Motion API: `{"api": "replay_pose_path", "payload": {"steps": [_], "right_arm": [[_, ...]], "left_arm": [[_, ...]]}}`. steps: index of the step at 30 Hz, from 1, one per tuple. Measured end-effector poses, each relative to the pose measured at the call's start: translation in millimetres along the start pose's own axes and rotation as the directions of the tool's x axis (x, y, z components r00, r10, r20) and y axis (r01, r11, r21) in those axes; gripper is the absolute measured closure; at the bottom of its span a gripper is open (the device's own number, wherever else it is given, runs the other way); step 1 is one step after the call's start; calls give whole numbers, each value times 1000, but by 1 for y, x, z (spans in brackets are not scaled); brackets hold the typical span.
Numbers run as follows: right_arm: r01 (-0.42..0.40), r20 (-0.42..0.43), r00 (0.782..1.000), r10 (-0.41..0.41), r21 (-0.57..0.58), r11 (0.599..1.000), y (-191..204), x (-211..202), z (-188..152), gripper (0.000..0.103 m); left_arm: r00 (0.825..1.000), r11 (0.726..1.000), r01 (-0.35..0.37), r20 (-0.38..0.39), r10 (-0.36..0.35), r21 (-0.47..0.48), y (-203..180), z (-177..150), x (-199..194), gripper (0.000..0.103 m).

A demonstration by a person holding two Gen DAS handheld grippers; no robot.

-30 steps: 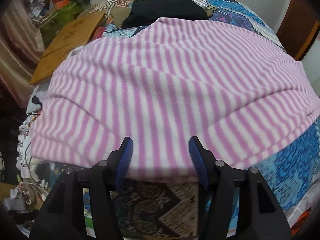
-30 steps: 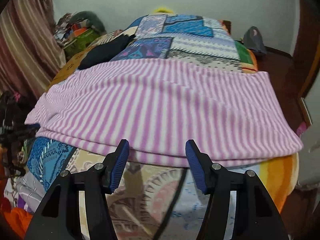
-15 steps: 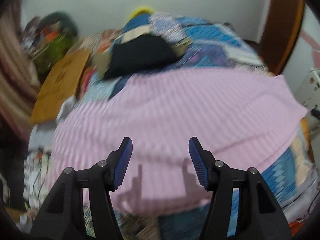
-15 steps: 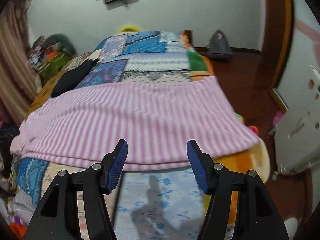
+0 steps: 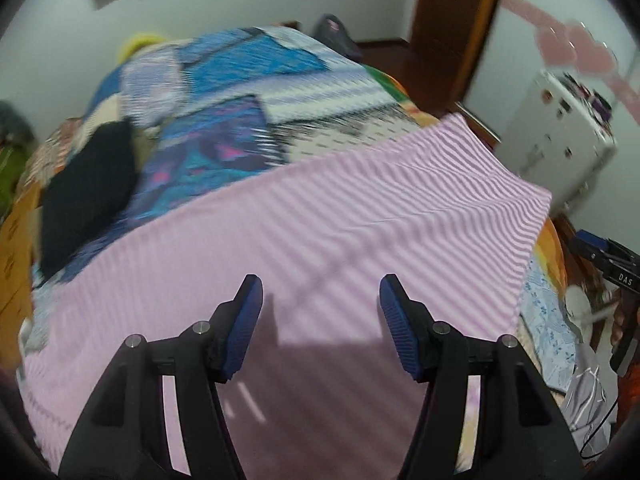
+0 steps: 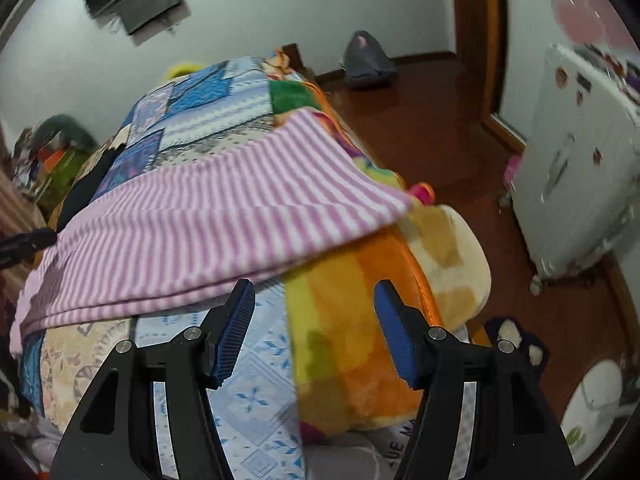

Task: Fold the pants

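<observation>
The pink and white striped pants (image 5: 320, 220) lie folded flat across the patchwork bedspread (image 5: 248, 80). My left gripper (image 5: 320, 320) hovers above them, open and empty, with blue fingertips (image 5: 248, 320). In the right wrist view the pants (image 6: 208, 224) stretch from the left to the bed's right edge, in stacked layers. My right gripper (image 6: 312, 324) is open and empty, just off the near edge of the pants, over the blue sheet (image 6: 260, 392) and orange blanket (image 6: 360, 320).
A black garment (image 5: 84, 196) lies on the bed beyond the pants at the left. A white cabinet (image 6: 580, 168) stands on the red-brown floor (image 6: 432, 120) to the right of the bed. A grey bag (image 6: 366, 60) sits by the far wall.
Both grippers have lifted and swung to the right. The left one now looks down over the pants from higher up. The right one now faces the pants' right end and the floor.
</observation>
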State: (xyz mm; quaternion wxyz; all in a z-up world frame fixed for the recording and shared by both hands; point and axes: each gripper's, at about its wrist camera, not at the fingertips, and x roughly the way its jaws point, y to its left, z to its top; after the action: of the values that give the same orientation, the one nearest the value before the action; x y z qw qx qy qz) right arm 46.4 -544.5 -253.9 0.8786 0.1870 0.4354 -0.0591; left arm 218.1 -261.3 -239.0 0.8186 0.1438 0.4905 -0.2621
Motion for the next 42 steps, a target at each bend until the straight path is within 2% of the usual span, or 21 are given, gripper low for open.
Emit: {"api": "replay_pose_path", "payload": {"steps": [4,8,13,18,24,28,30,33,35,37,39,42], "right_arm": [[-21,18,1000,20,59,998,-10,8,4,45],[-58,7,998,57,100,993,-16,26,10,44],[-93,-26,995,97,129,987,-20,53,14,44],[-124,11,992,124,149,981,-26,64,25,41],[-179,51,984,172,226,958,-41,71,38,40],[-185,50,983,178,223,957,-40,81,46,40],[-177,43,984,172,213,961,-39,86,49,45],[-157,36,988,153,206,966,-38,91,53,62],[-154,45,988,148,204,967,-40,89,53,82],[-191,56,982,183,219,957,-46,86,53,95],[-224,63,975,215,238,945,-50,82,54,96],[-224,83,974,211,204,953,-43,70,58,97]], "left_arm": [[997,998,48,-65,-45,42,-31,13,32,42],[996,994,46,-77,-39,97,-56,21,46,38],[996,992,45,-83,-35,116,-63,26,56,33],[997,990,42,-68,-33,132,-68,24,60,27],[998,989,34,-62,-25,146,-71,23,63,24],[998,989,32,-57,-24,146,-71,22,63,23],[998,989,30,-55,-22,147,-72,22,63,23],[998,989,31,-53,-23,147,-71,22,63,22],[998,989,32,-54,-24,147,-72,22,64,22],[998,989,33,-54,-25,146,-72,22,64,21],[998,989,33,-54,-25,145,-72,22,64,21],[998,989,33,-53,-26,143,-72,22,63,21]]}}
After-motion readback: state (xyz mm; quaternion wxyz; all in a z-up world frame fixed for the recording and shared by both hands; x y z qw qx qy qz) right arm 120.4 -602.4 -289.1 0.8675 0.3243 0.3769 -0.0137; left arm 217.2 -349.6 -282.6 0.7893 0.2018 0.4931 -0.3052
